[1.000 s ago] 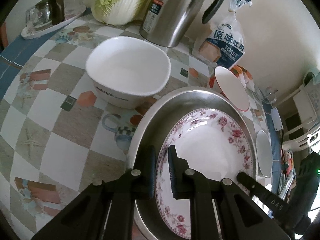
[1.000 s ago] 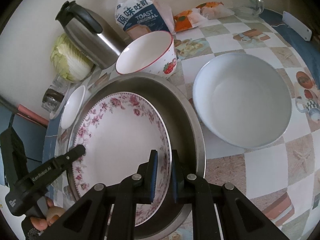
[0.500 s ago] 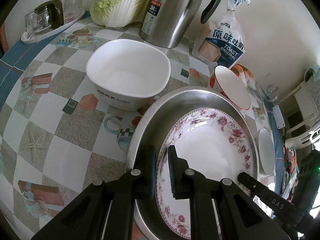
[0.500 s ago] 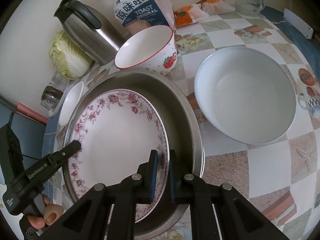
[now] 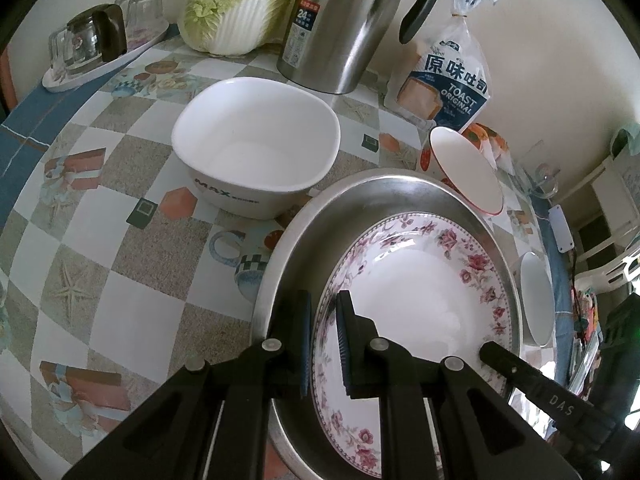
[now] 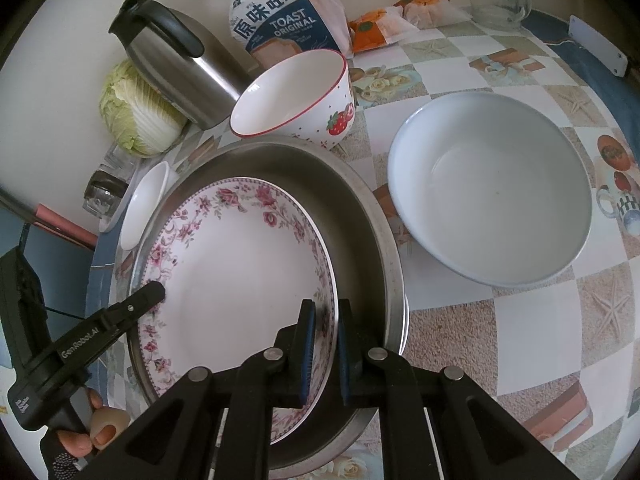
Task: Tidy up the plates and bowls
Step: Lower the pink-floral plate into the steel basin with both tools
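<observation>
Left tongs (image 5: 324, 344) and right tongs (image 6: 324, 348) each clamp the floral plate (image 6: 240, 272) rim inside the steel basin (image 6: 360, 216). Only the right view shows the round white bowl (image 6: 492, 188).

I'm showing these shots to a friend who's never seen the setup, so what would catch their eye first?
Probably the flowered plate lying in the steel basin at the centre, with the left gripper and the right gripper each clamped on its rim from opposite sides. Next, the big white bowl to its right and the strawberry bowl behind it.
</observation>
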Motion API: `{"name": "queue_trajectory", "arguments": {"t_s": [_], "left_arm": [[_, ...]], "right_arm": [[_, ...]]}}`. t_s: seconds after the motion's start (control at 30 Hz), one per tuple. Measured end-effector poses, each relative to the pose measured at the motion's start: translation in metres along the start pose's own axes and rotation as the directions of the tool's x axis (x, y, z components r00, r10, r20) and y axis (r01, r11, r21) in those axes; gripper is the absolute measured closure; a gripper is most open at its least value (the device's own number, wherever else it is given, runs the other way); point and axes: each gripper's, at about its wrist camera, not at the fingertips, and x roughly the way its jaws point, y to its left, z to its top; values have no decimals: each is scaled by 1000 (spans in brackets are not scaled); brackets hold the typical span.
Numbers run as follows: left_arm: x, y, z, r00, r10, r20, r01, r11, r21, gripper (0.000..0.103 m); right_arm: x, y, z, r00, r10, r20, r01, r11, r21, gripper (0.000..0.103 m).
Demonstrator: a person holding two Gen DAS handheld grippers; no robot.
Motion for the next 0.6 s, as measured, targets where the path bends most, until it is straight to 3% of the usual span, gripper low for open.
{"name": "queue_trajectory", "arguments": {"t_s": [0.6], "left_arm": [[1, -2, 0, 1000, 7, -1, -7, 1000, 13, 89]], "right_arm": [[0, 3, 0, 1000, -3, -6, 3, 1000, -20, 89]]}}
